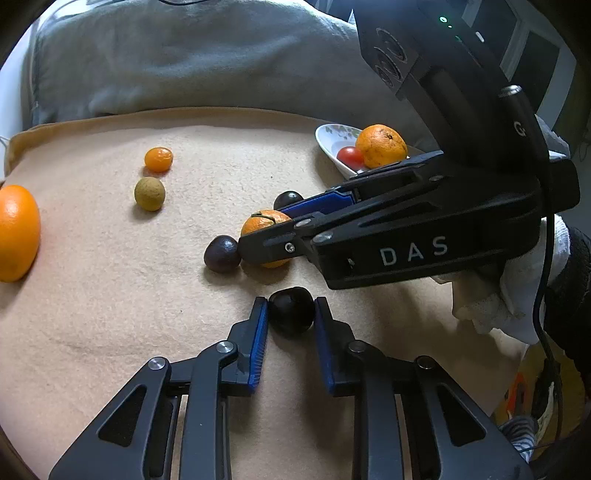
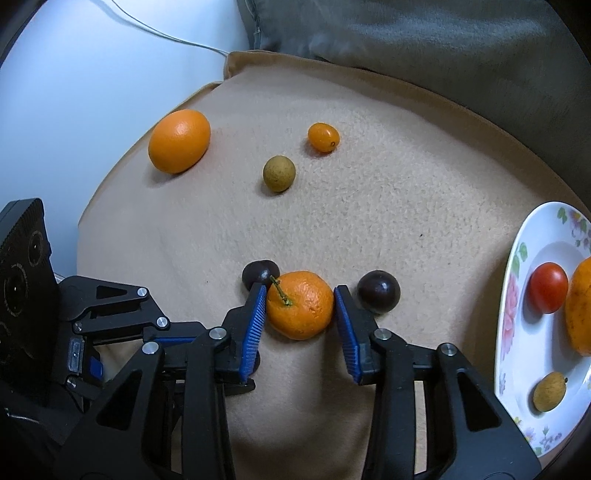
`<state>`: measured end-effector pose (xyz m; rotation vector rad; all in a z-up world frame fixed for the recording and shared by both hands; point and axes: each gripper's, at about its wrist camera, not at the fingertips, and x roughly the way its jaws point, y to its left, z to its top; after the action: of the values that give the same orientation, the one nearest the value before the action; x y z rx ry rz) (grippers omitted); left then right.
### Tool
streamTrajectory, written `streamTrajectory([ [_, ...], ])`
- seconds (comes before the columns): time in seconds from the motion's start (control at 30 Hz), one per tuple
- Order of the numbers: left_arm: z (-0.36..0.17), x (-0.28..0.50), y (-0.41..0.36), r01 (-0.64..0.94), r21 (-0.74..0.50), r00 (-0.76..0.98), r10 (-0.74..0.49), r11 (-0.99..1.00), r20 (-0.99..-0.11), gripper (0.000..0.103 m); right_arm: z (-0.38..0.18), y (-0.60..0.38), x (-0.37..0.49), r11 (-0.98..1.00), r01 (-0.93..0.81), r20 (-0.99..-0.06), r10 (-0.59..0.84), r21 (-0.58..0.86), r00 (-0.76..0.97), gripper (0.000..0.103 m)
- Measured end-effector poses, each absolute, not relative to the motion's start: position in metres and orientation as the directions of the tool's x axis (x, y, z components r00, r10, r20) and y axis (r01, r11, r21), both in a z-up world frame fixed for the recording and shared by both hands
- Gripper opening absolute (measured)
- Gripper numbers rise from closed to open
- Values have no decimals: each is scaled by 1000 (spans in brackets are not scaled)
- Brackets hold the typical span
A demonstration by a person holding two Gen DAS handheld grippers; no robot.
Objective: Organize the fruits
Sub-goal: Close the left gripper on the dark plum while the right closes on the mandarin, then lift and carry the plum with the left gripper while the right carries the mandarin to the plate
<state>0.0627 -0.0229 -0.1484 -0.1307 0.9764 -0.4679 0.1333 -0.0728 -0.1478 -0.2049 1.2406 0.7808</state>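
Note:
On the tan blanket (image 1: pixel 110 295), my left gripper (image 1: pixel 291 302) is shut on a dark purple fruit (image 1: pixel 291 311). My right gripper (image 2: pixel 300 297) is shut on a small mandarin with a stem (image 2: pixel 300 304); both still rest on the blanket. In the left wrist view the right gripper (image 1: pixel 273 236) reaches in from the right around the mandarin (image 1: pixel 264 221). Two more dark fruits (image 2: pixel 378 291) (image 2: pixel 258 273) lie either side of the mandarin. The flowered white plate (image 2: pixel 517 295) at right holds a tomato (image 2: pixel 547 287), an orange and a small brown fruit (image 2: pixel 549 390).
A large orange (image 2: pixel 180 141), a kumquat (image 2: pixel 323 137) and a brown longan (image 2: pixel 279 173) lie farther out on the blanket. A grey cushion (image 2: pixel 443 44) bounds the far edge. A white cable (image 2: pixel 166 35) runs along the white surface at left.

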Motion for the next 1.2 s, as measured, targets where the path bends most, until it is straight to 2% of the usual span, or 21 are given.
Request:
streamTrajectory([
  [0.6,-135,58,-11,307,-349,485,-461,885,-743,22,-115,-110,132,756,-580,-853,487,303,189,39],
  [1.2,-105,67,-14,334,-336,533,-471,880,-703,22,-72,-177,118,824,-486,-808,484,291,337,39],
])
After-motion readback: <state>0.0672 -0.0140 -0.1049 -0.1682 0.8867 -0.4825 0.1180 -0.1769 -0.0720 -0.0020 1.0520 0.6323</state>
